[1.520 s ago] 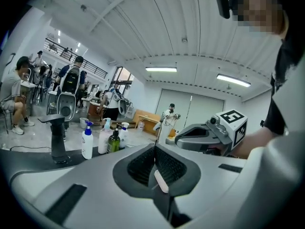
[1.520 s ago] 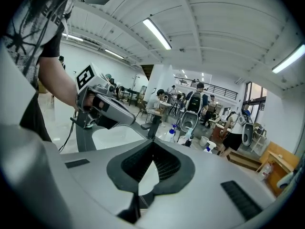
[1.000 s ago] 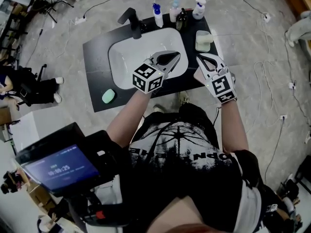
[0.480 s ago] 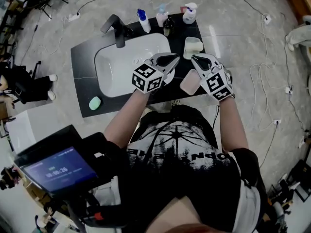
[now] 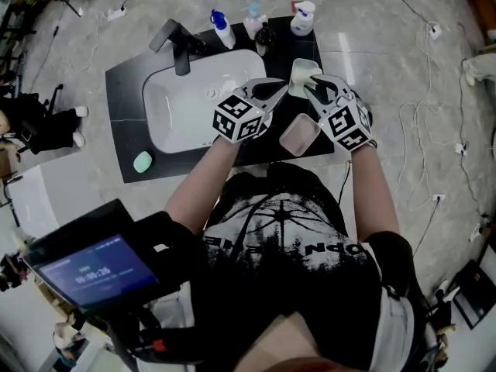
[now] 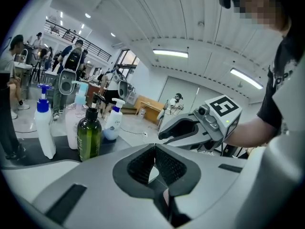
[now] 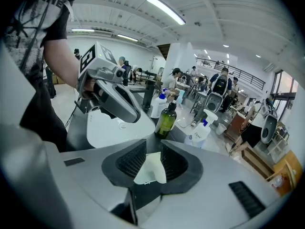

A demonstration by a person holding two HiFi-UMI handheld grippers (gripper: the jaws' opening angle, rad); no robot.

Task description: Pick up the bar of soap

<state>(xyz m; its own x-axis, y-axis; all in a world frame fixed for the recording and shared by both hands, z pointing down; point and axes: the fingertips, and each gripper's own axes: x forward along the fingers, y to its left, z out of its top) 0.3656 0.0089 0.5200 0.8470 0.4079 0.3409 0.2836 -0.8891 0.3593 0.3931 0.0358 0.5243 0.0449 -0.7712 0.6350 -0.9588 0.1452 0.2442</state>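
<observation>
**Left gripper** (image 5: 277,88): the jaws are lying together with nothing between them. The tips are hanging over the right rim of the white oval basin (image 5: 182,103), close to the right gripper's tips.

**Right gripper** (image 5: 313,85): the jaws are standing partly apart and have just been opening. In its own view the soap is showing through the gap, and the pads are not pressing on it.

**Pale cream bar of soap** (image 5: 304,71): it is lying towards the back of the narrow strip between basin and right edge on the black rectangular countertop (image 5: 124,107). The right gripper's tips are just beside it.

**Pale pink square tray** (image 5: 298,136): it is sitting on the same strip, nearer the front edge, between the two grippers' marker cubes. It is taking up much of the strip's width.

**Back edge**: four bottles are standing in a row, leaving little room behind the soap.
- white bottle with a blue cap (image 5: 221,28)
- clear pinkish bottle (image 5: 254,20)
- dark green bottle (image 5: 266,39)
- white pump bottle (image 5: 301,18)

**Black faucet** (image 5: 174,37): it is rising at the basin's back left corner.

**Mint-green oval piece** (image 5: 142,161): it is resting at the front left corner, well apart from both grippers.

**Open room**: the basin is lying bare and wide to the left of the grippers. White cables (image 5: 434,111) are trailing over the grey floor beyond the counter's right edge.
</observation>
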